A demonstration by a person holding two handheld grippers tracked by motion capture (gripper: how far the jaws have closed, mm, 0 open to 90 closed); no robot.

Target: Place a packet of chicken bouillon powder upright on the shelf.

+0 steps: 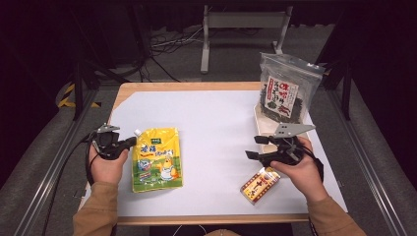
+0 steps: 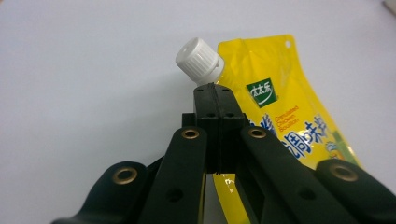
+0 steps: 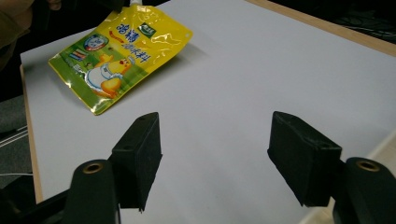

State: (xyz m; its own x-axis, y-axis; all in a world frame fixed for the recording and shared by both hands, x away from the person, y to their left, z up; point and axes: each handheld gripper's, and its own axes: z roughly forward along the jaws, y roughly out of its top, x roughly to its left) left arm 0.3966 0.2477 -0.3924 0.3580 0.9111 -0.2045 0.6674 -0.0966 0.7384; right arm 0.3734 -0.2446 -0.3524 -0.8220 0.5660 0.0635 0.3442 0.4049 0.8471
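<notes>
Yellow and shiny, the spouted pouch (image 1: 156, 158) lies flat on the white table (image 1: 216, 123), at its left side, with the white cap (image 2: 198, 59) pointing away from the person. The left gripper (image 1: 132, 142) has its jaws pressed fully together at the pouch's top corner, just beside the cap. The right gripper (image 1: 256, 147) stands wide with nothing between its jaws, well apart from the pouch, near a small red-and-yellow box (image 1: 260, 185).

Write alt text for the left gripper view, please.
The left tongs, shut, pinch the top edge of a yellow spouted pouch just below its white ribbed cap. Behind lies the white table surface.
</notes>
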